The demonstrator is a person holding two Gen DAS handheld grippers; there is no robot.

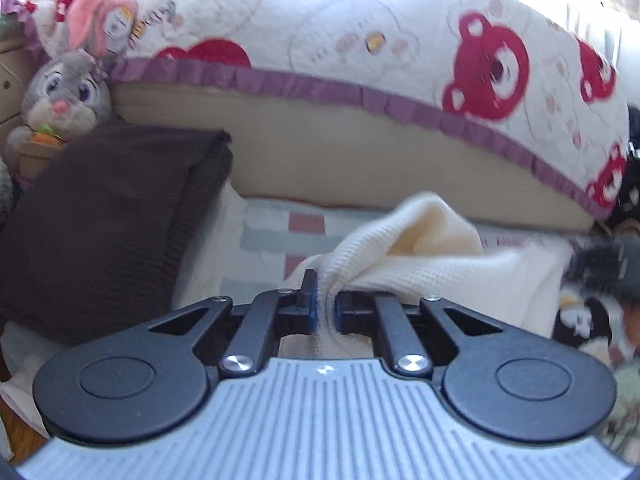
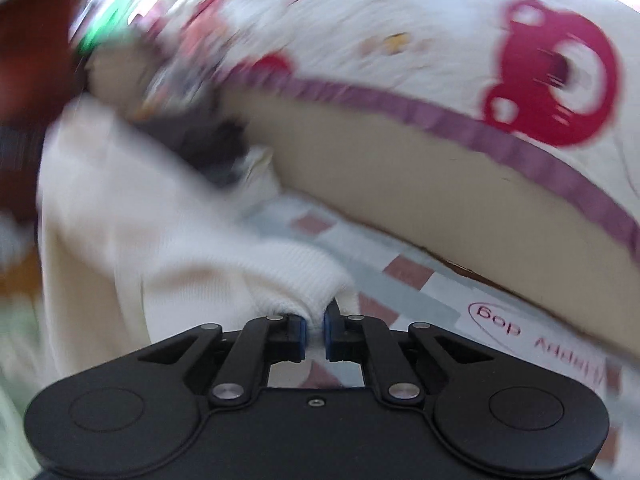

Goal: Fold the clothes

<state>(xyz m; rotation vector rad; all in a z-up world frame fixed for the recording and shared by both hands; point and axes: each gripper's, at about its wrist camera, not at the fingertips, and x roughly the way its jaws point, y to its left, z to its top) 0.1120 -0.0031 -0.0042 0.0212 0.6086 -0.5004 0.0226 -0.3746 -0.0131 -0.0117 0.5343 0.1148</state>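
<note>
Cream waffle-knit fabric is the garment being folded, and both grippers pinch it. Farthest left in the left wrist view, a grey plush rabbit [image 1: 66, 88] with pink ears leans by a bed edge, and a dark brown knit garment [image 1: 108, 220] lies folded beside it, likely set aside as finished. Moving right, the left gripper [image 1: 324, 308] has its blue pads closed on a bunched edge of the cream garment [image 1: 420, 256], which rises in a loose peak over a checked pastel mat [image 1: 276, 232]. Behind runs a quilt [image 1: 400, 40] printed with red bears, trimmed with a purple frill. At far right a dark blurred shape is probably the other gripper. In the blurred right wrist view, the right gripper [image 2: 315, 330] is clamped on a ribbed hem of the same garment, which trails away left. Holding two edges at once suggests a fold about to be carried over. Upside-down pink writing [image 2: 516, 330] on the mat reads "happy dog".
</note>
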